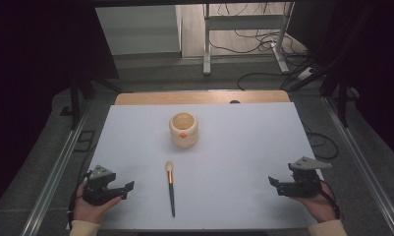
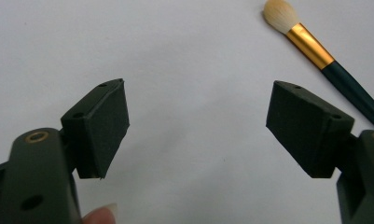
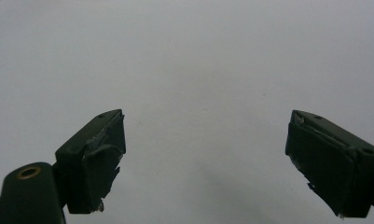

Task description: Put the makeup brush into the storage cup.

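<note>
Left gripper (image 1: 127,190) sits nearest, at the bottom left of the white sheet (image 1: 243,147), held in a hand (image 1: 89,209); jaws spread wide, nothing between them. In the left gripper view a fingertip (image 2: 100,217) shows at the bottom edge, bare sheet between the pads (image 2: 105,126). Right gripper (image 1: 274,185) at the bottom right, in the other hand (image 1: 318,204), jaws also spread and empty; the right gripper view shows plain sheet between its worn pads (image 3: 98,158).

Around: a cup (image 1: 183,129) stands upright beyond the brush, mouth open to the top, pale cream with a small orange mark on its front. It is near the brush tip but apart from it. A wooden table edge (image 1: 199,97) shows past the sheet. Floor behind has cables (image 1: 263,78) and a metal frame (image 1: 207,44). Nothing lies between either gripper and the brush.

Brush (image 1: 170,187) lies flat on the sheet, roughly centre, between the two grippers and closer to the left one, touching neither. Pale rounded bristles point toward the cup, then a gold ferrule, then a long dark teal handle running back toward the person. In the left gripper view the brush (image 2: 315,51) sits just beyond the right-hand pad, slanting off to the edge.
</note>
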Demonstrator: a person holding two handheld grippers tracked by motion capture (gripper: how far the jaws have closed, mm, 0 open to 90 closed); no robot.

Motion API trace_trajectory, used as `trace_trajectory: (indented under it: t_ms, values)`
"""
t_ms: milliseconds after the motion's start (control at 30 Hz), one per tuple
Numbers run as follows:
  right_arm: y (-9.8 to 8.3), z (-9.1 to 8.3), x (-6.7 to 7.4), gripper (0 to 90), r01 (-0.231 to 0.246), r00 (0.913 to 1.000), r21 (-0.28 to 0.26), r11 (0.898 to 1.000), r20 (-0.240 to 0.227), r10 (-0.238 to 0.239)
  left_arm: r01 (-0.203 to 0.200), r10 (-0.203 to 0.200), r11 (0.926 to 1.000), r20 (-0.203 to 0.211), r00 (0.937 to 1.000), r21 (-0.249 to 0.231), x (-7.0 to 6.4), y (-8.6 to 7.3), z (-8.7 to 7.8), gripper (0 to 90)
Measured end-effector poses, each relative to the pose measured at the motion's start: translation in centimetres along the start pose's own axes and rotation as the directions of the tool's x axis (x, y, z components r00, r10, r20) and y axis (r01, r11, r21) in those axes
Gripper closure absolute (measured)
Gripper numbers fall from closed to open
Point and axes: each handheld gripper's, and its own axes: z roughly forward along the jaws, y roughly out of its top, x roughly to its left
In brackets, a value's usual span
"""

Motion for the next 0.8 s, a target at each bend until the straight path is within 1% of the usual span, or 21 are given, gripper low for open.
trace_trajectory:
  t_ms: [300, 567, 700, 800]
  values:
    - [-0.58, -0.35, -0.16, 12.3, -0.004, 1.0, 0.008, 1.0, 0.001, 0.004, -0.002, 0.002, 1.0, 0.005, 1.0, -0.001, 0.0, 0.55, 0.36, 21.1]
    - [-0.47, -0.22, -0.08, 12.3, 0.001, 1.0, 0.009, 1.0, 0.006, -0.001, 0.001, -0.001, 1.0, 0.002, 1.0, -0.002, 0.01, 0.45, 0.21, 21.0]
    - [-0.34, -0.04, 0.19, 11.9, -0.001, 1.0, 0.005, 1.0, 0.002, 0.001, 0.009, -0.009, 0.9999, -0.003, 1.0, -0.008, 0.15, 0.45, 0.01, 21.2]
    - [-0.4, -0.14, 0.37, 11.9, 0.004, 0.9999, 0.004, 1.0, 0.01, -0.004, 0.009, -0.009, 0.9998, -0.002, 1.0, -0.015, 0.09, 0.62, -0.06, 21.2]
